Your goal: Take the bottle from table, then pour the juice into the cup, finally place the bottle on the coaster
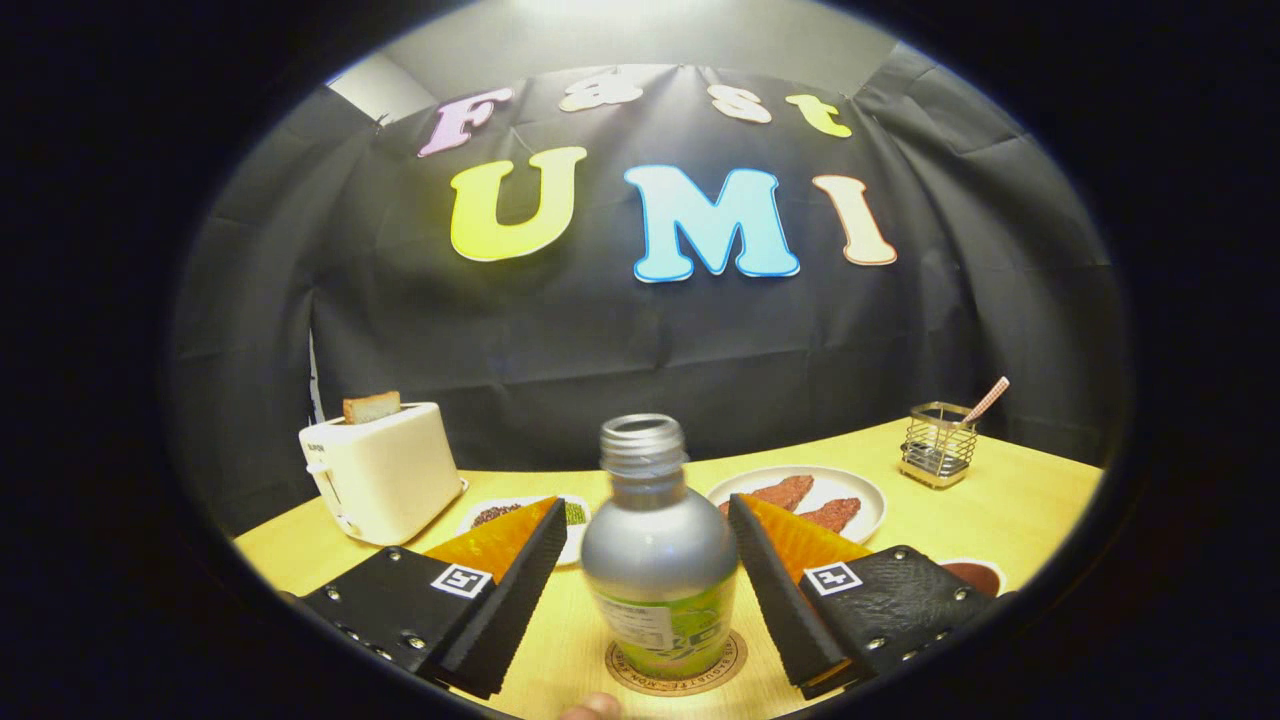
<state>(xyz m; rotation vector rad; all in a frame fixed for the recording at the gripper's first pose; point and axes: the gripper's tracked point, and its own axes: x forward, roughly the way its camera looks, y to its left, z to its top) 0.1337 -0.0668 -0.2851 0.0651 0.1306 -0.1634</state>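
Note:
A silver bottle (657, 545) with a green label and an uncapped threaded neck stands upright on a round cork coaster (676, 668) on the yellow table. My gripper (645, 520) is open. Its two fingers stand on either side of the bottle with a gap on each side, touching nothing.
A white toaster (382, 470) with a slice of bread stands at the back left. A small plate (520, 512) lies behind the left finger. A plate with two brown pieces (806, 497) lies behind the right finger, a wire holder (938, 443) farther right. A fingertip (590, 708) shows near the coaster.

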